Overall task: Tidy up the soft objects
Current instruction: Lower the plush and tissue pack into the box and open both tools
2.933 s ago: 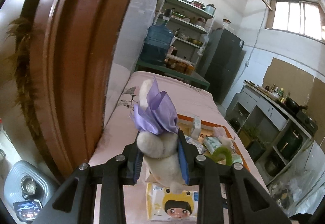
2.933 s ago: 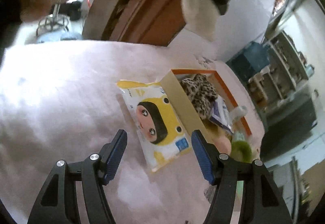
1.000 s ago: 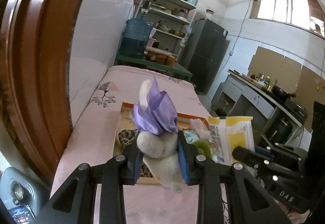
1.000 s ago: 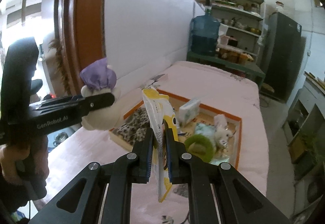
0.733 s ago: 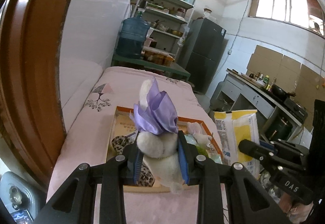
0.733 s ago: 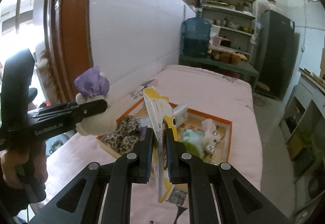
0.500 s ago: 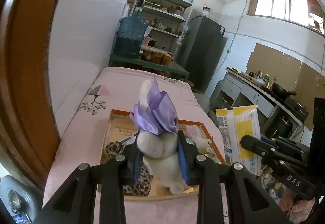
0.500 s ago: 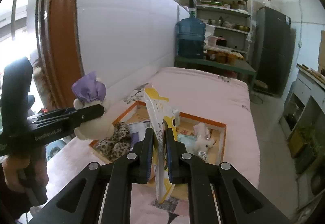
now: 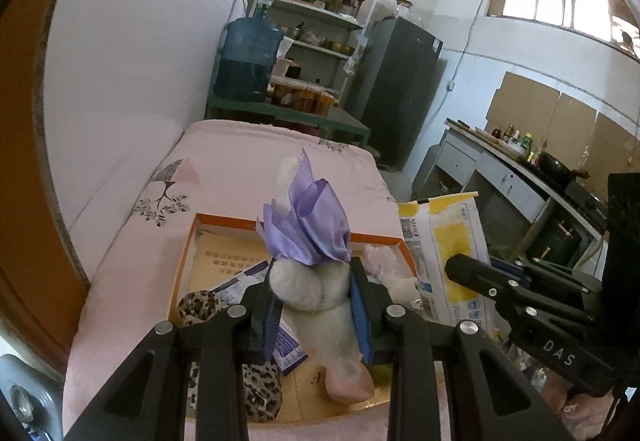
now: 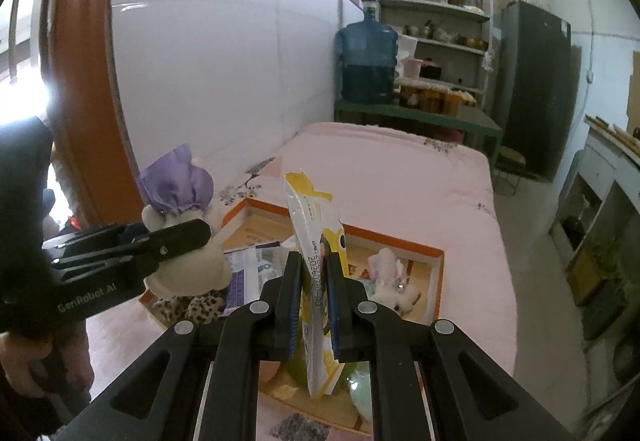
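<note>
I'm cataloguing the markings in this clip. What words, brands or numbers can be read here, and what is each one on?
"GenRobot.AI": on the side of the left gripper, seen from the right wrist.
"DAS": on the side of the right gripper, seen from the left wrist.
"2026", then digits that blur: printed on the edge of the yellow packet.
Print on the orange box floor and on the blue-and-white packet: too small to read.

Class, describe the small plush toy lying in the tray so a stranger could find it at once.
On the pink bed lies an orange-rimmed tray. Near its right side lies a small plush toy, white with pale purple fluff. Its neighbours are a leopard-print cloth and packets.
</note>
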The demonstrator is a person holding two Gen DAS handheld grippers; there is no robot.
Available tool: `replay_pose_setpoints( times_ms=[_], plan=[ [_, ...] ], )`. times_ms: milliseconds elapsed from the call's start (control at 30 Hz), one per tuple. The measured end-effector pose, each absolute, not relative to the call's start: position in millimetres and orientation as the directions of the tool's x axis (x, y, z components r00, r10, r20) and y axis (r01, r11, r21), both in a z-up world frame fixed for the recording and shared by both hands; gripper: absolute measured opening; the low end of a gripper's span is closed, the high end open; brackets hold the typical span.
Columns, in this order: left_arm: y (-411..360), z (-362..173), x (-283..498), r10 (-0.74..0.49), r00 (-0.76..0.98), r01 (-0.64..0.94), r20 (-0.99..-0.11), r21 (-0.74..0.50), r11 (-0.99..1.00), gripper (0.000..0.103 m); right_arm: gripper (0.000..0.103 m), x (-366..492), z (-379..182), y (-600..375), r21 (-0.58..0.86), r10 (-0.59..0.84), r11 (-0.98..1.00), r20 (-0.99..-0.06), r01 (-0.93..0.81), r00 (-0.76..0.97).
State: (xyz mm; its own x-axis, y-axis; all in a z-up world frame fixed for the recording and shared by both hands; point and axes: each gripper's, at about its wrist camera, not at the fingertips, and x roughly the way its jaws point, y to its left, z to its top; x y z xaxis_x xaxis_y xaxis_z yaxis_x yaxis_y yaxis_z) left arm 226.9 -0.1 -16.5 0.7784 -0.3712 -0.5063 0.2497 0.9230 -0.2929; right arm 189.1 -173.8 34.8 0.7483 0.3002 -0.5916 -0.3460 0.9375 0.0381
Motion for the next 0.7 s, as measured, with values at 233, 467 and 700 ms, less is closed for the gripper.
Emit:
replay_pose_setpoints(
  times_ms=[233, 467, 700],
  plan=[
    [-3.5, -25.4, 244.1, -0.357, 0.768, 0.236, -0.532, -0.283, 0.930, 0.031, 0.012, 206.8, 22.4, -170.3, 0.049, 0.308, 0.934, -0.608, -0.353, 0.732],
    [-5.9, -36.7, 258.7, -0.345, 0.759, 0.226, -0.553, -0.273, 0.935, 0.031, 0.012, 221.9, 10.9, -165.0, 0.041, 0.297, 0.936, -0.619, -0.348, 0.727],
    [-5.3, -52.1, 271.1, -0.329, 0.747, 0.207, -0.577, -0.268, 0.941, 0.031, 0.012, 234.4, -5.8, -157.0, 0.024, 0.270, 0.942, -0.649, -0.336, 0.711]
  ],
)
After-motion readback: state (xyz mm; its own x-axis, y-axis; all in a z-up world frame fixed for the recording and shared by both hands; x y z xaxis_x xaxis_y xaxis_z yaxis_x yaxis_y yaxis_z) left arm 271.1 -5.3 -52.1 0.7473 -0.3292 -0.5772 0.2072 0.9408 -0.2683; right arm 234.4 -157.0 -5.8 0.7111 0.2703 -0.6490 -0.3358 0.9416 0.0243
